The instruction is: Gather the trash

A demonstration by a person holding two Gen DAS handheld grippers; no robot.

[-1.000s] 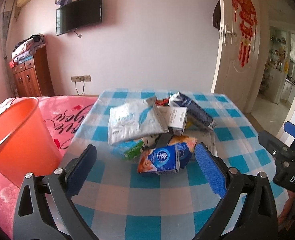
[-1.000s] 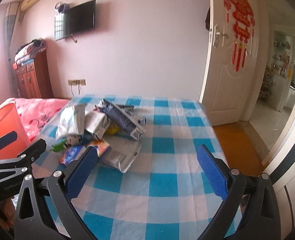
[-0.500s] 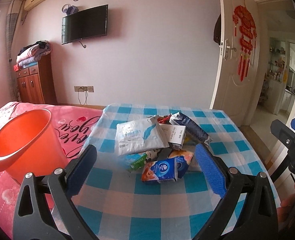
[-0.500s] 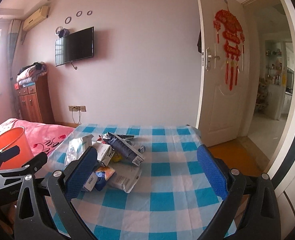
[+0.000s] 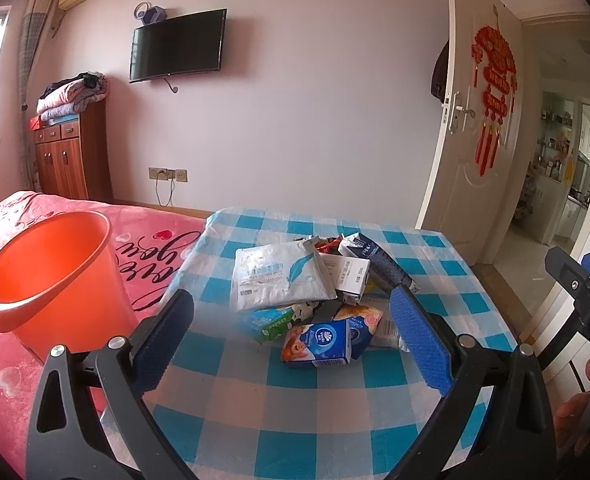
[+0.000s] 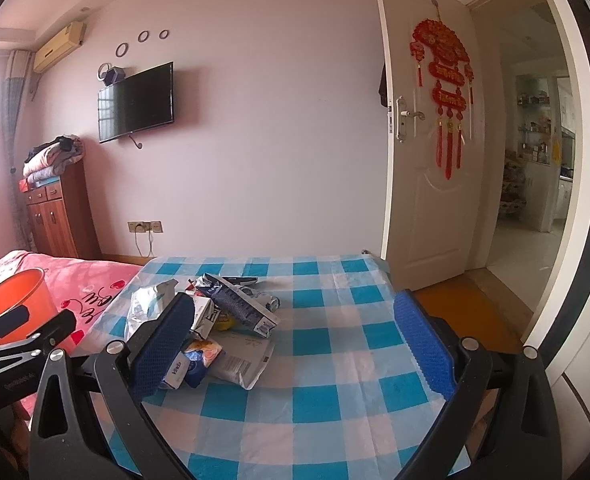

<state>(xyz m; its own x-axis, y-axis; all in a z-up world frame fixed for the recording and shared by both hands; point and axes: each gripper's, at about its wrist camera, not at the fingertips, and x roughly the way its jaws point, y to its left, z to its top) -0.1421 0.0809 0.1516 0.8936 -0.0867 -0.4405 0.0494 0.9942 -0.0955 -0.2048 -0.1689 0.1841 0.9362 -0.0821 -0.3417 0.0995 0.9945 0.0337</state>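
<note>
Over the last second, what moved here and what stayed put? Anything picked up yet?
Both grippers pulled back and rose away from the table: the trash pile looks smaller and farther in both wrist views, and more of the room shows. Nothing was picked up or let go; the left gripper and right gripper stayed open and empty. The pile, the orange bucket on the bed and the checked tablecloth are unchanged.

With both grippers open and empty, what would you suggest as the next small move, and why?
Probably ease the left gripper forward and down onto the blue tissue pack. Its jaws stand open with that pack between them, nearest in the trash pile, and the orange bucket waits on its side.
</note>
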